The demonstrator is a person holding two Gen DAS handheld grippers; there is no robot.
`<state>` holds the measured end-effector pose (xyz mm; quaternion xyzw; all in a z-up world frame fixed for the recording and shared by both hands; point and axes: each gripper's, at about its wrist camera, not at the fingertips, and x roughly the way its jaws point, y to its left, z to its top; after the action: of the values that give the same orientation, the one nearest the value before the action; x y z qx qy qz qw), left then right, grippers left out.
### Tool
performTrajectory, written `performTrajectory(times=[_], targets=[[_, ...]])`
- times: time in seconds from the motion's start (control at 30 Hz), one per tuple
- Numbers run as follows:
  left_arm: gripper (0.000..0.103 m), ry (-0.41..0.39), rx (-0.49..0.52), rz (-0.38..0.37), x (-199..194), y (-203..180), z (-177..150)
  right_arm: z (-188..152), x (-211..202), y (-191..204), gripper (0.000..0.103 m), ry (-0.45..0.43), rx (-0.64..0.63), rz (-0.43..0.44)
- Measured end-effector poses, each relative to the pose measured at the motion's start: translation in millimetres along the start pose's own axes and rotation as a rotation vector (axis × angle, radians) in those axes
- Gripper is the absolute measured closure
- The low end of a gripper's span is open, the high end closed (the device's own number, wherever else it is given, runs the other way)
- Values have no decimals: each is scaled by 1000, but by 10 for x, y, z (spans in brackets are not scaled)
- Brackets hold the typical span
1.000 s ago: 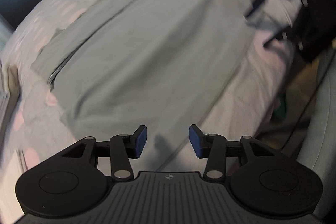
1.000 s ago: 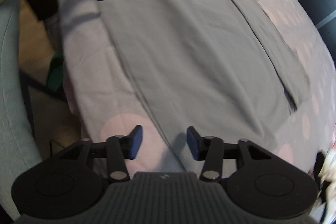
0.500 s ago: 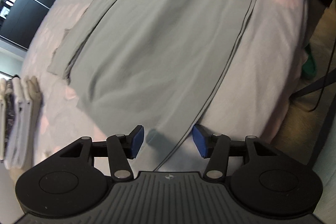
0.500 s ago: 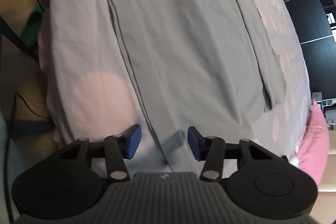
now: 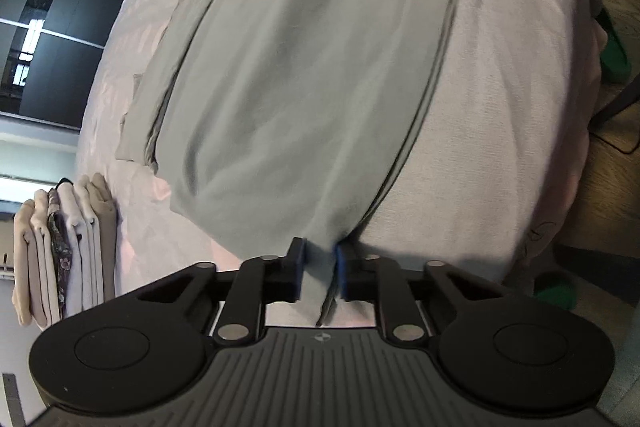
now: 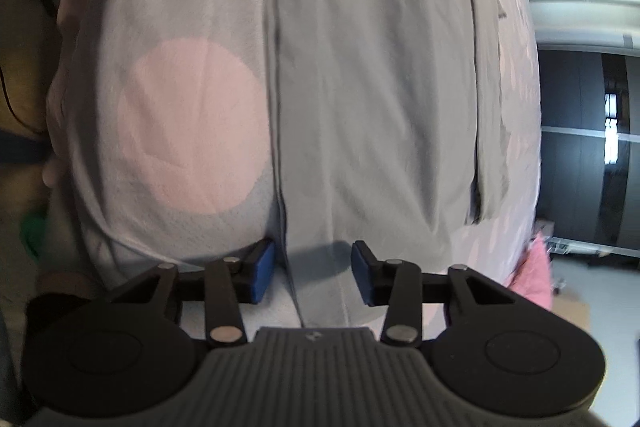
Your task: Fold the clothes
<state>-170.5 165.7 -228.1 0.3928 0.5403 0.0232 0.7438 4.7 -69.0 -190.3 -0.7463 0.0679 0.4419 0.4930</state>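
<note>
Grey garment (image 5: 304, 75) lies flat on the spotted bedspread (image 5: 500, 115), filling the centre of both wrist views; one long side panel, upper left in the left view, is already folded inward. Near edge runs down to both grippers at bottom centre. Left gripper (image 5: 319, 273): jaws closing, pads pinching a tuck of the grey hem. Right gripper (image 6: 313, 273): jaws closing, cloth edge between them, pads not yet pressing. Stack of folded clothes (image 5: 64, 251) at lower left, finished. Judged early-to-mid: further folds remain, then stacking.
</note>
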Motion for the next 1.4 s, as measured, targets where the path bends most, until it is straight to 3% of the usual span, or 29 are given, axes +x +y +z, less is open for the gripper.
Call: performTrajectory(times=[0.1,0.33,0.5,0.67,0.8,0.87,1.23,1.4], targets=[[97,-7,-77,-24,-18,119,-14,2,3,4,80,3,-9,7],[99,-45,-378,-100,-102,547,-63,39,-69,32,80,-36,1,1],[99,-48,-441,-98,-101,666,-64,54,-130,47,78,-86,18,2],[99,-45,-515,-88,-104,781,-111,26,69,106,75,30,-27,-49],[99,-44,-524,-86,-104,793,-120,43,31,92,87,36,-20,-42],[99,-47,-524,-80,-99,807,-116,46,-1,34,95,42,17,-42],[99,-196,-786,-78,-329,1443,-169,-98,-390,-840,96,-25,525,-248],[100,-260,-882,-87,-463,1896,-77,-145,-470,-1349,96,-75,674,-323]])
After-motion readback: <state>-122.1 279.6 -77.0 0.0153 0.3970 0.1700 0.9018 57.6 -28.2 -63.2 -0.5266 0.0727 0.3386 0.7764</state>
